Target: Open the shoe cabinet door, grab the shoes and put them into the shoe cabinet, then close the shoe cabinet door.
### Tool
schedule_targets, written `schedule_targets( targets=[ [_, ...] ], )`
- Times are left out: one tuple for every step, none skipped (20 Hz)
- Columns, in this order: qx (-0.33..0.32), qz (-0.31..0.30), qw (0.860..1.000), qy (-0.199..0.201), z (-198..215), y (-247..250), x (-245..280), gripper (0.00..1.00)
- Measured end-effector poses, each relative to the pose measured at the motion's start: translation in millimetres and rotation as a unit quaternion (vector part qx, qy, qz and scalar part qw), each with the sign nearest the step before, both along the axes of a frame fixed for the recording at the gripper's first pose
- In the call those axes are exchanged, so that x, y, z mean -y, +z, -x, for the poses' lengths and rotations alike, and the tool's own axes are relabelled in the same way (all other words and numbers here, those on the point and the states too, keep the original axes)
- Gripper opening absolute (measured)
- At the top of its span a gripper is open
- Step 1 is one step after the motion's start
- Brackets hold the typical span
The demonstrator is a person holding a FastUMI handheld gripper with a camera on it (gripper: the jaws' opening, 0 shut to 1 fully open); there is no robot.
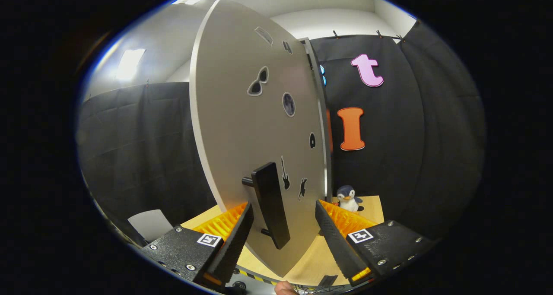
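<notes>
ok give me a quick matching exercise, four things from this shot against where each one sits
Things:
1. black door handle
2. toy penguin
3. sunglasses sticker
4. gripper

Places:
A. high up on the cabinet door
B. on the wooden surface beyond the right finger
C. between the fingers, not pressed by either
D. open, fingers either side of the handle

Pairs: 1-C, 2-B, 3-A, 4-D

A pale wooden worktop point(311, 260) carries a small plush penguin point(348, 198) at its far right, standing beside the grey cabinet door point(242, 126), beyond the spread fingers point(335, 234).
</notes>
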State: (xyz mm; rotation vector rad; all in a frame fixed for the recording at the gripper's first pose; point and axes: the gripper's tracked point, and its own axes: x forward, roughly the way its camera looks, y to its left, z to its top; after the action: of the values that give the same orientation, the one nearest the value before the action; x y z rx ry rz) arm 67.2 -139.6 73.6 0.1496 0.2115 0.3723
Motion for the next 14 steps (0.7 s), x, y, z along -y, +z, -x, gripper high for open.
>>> schedule_targets(
  targets=[
    [-0.003, -0.001, 1.000, 0.001, -1.3, -0.3, -9.2, 0.91],
    [-0.005, 0.000, 1.000, 0.001, -2.7, 0.8, -17.9, 0.91],
    [-0.004, 0.002, 1.000, 0.001, -5.5, 2.2, -26.1, 0.91],
    [-0.005, 0.004, 1.000, 0.002, -7.6, 2.4, -35.5, 0.91],
    [-0.006, 0.004, 1.000, 0.002, -10.2, 2.3, -44.9, 0.91],
    [-0.007, 0.006, 1.000, 0.002, -13.6, 1.5, -54.4, 0.91],
    [-0.008, 0.011, 1.000, -0.002, -19.0, 0.3, -61.4, 0.91],
    [-0.009, 0.018, 1.000, -0.007, -25.0, -1.1, -66.8, 0.91],
    [-0.009, 0.023, 1.000, -0.012, -31.1, -0.3, -72.3, 0.91],
    [-0.010, 0.023, 1.000, -0.014, -35.8, 0.1, -80.9, 0.91],
    [-0.013, 0.021, 1.000, -0.014, -39.5, -2.6, -91.2, 0.91],
    [-0.015, 0.020, 1.000, -0.015, -43.1, -3.0, -100.8, 0.91],
    [-0.014, 0.023, 0.999, -0.017, -47.5, -2.6, -108.9, 0.91],
    [-0.010, 0.027, 0.999, -0.020, -52.5, -0.5, -117.8, 0.91]
  ],
)
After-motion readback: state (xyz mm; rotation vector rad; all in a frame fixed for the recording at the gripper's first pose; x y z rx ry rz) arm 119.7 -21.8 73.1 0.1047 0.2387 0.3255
